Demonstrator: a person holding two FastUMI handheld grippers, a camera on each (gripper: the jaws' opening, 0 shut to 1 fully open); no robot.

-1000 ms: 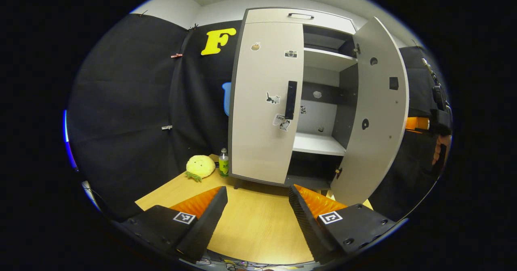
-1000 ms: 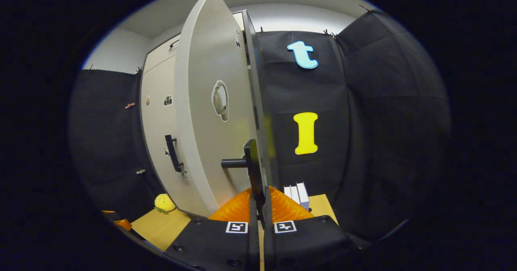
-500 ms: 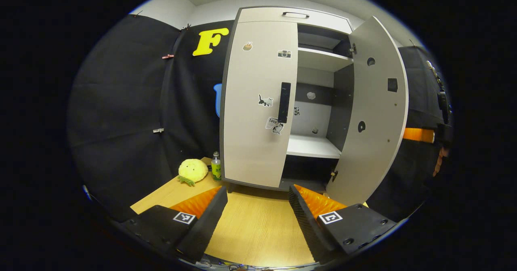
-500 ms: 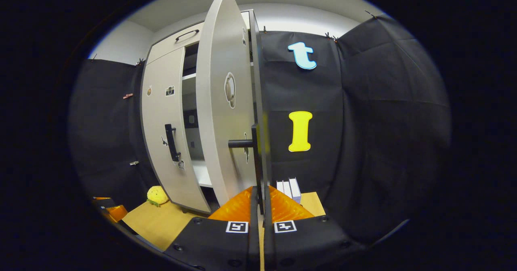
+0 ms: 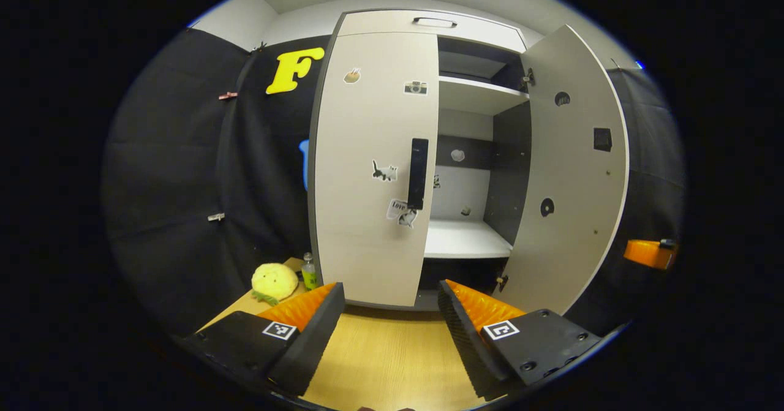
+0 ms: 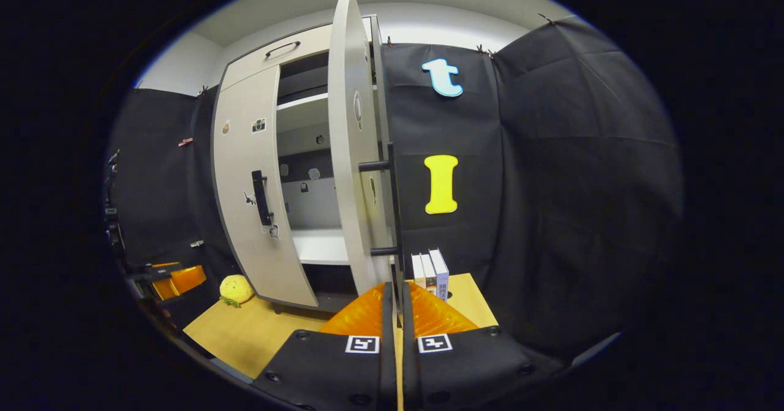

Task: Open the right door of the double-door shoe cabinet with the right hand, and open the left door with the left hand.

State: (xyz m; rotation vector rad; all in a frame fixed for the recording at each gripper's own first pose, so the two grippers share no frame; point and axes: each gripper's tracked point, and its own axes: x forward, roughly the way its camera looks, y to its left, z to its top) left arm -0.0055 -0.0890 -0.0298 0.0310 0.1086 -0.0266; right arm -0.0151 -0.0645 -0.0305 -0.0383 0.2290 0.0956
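Note:
The shoe cabinet's left door (image 5: 367,172) is closed, its black handle (image 5: 418,173) a little beyond my tips. My left gripper (image 5: 391,313) hangs open over the table, level with the door's foot, nothing between its fingers. The right door (image 5: 569,172) stands wide open, baring pale shelves (image 5: 468,239). In the right gripper view that door (image 6: 346,154) is seen nearly edge-on. My right gripper (image 6: 397,288) is shut on the lower end of its black bar handle (image 6: 395,215). The left door (image 6: 245,184) shows farther left.
A wooden table (image 5: 386,362) carries the cabinet. A yellow plush toy (image 5: 274,280) and a small green bottle (image 5: 309,271) sit left of the cabinet. Upright books (image 6: 430,268) stand at its right side. Black cloth walls close in all round.
The right door has swung further open, pulled by my right gripper, which now sits lower on the handle. My left gripper has shifted right, facing the left door's handle.

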